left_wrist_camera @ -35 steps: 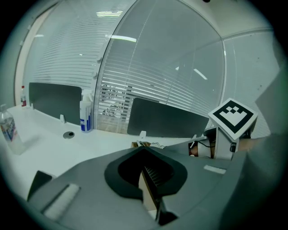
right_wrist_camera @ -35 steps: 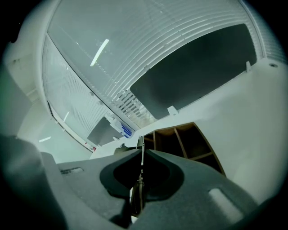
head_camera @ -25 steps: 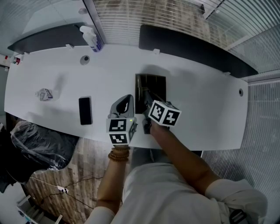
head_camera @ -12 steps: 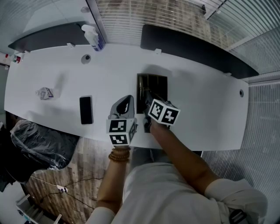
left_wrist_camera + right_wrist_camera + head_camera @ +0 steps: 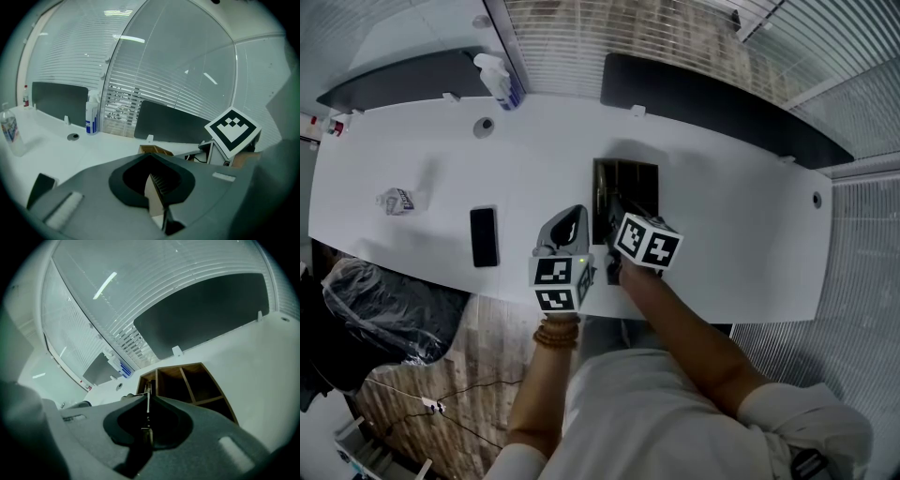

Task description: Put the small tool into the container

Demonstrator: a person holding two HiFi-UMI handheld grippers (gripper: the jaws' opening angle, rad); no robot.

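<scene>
A wooden container with several open compartments lies on the white table. My right gripper reaches over its near left corner. A thin metal small tool stands between the jaws, its tip over the left compartment of the container. In the right gripper view, the right gripper is shut on the tool; its jaws have just been opening slightly. My left gripper rests just left of the container, open with nothing between its fingers.
A black phone lies left of the grippers, and a crumpled wrapper further left. A spray bottle and a round grommet are at the far edge. Dark partition panels line the back. A clear bottle shows at left.
</scene>
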